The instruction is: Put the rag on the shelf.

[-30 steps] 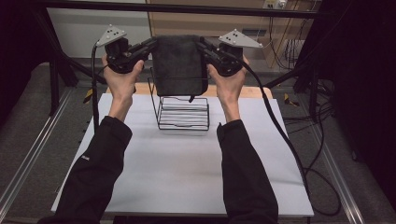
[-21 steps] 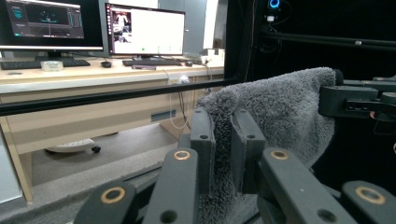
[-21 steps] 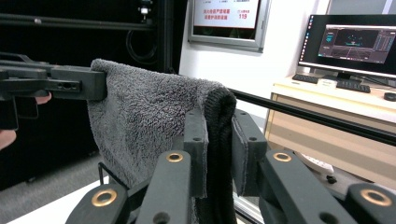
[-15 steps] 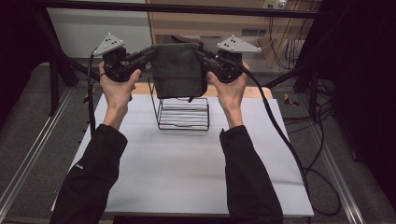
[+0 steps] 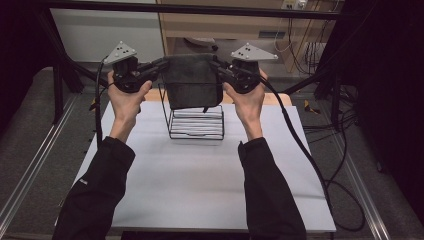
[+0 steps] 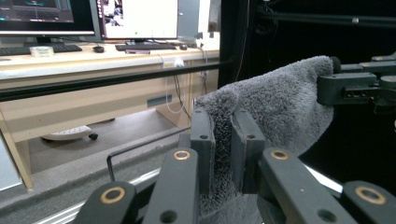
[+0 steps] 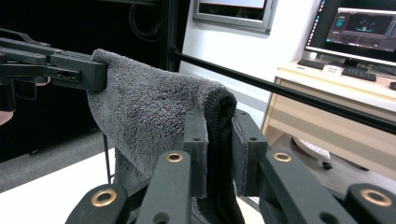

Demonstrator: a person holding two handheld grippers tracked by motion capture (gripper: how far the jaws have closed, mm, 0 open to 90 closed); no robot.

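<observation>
A dark grey towel (image 5: 192, 82) hangs stretched between my two grippers, above a black wire rack (image 5: 196, 122). My left gripper (image 5: 164, 63) is shut on the towel's left top corner, and my right gripper (image 5: 216, 63) is shut on the right top corner. In the left gripper view my left gripper (image 6: 223, 140) pinches a fold of the towel (image 6: 275, 107), with the right gripper (image 6: 355, 86) clamped on the far corner. In the right gripper view my right gripper (image 7: 219, 144) squeezes the towel (image 7: 144, 112), and the left gripper (image 7: 56, 67) holds the other corner.
The rack stands at the back middle of a white table (image 5: 200, 175). A black frame bar (image 5: 200, 9) crosses behind the grippers. A wooden desk (image 6: 70, 88) with monitors stands beyond it. Cables (image 5: 300, 145) trail over the table's right side.
Both grippers and the towel have sunk slightly toward the rack. Both grips have stayed the same.
</observation>
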